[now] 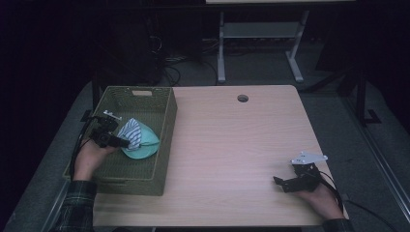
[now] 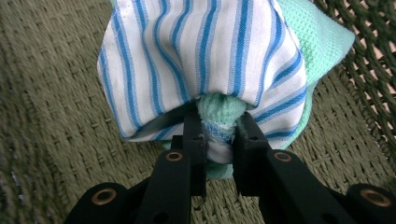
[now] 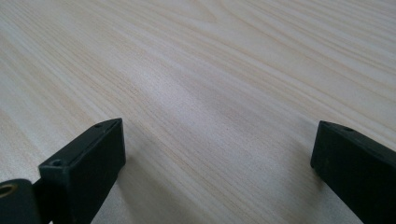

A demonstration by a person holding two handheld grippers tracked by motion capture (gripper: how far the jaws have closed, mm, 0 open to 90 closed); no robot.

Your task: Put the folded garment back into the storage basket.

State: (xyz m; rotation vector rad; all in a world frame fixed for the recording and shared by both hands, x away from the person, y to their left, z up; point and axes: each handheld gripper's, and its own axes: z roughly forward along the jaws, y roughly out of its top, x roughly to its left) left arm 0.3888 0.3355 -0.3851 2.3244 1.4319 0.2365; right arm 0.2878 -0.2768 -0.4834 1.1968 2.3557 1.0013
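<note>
A pale wood-grain bench (image 1: 232, 145) with rounded corners and a round cable hole (image 1: 242, 98) near its far edge stands on grey carpet (image 1: 270, 72) in a dark room. Beyond it are the white metal legs of another bench (image 1: 221, 48) and some loose cables (image 1: 169, 67).

On the left end of the bench sits an olive-green woven rectangular basket (image 1: 164, 140). Inside it, the left gripper (image 1: 123, 141) has its fingers (image 2: 194, 140) clenched on a bunched fold of two cloths: a white cloth with blue stripes (image 2: 205, 51) draped over a mint-green knitted cloth (image 2: 317, 42). Both cloths hang just above or against the basket's woven floor; which one, I cannot tell.

The right gripper (image 1: 280, 182) rests low near the bench's front right corner, well apart from the basket, its fingers (image 3: 88, 163) spread wide with nothing but bare wood between them.
</note>
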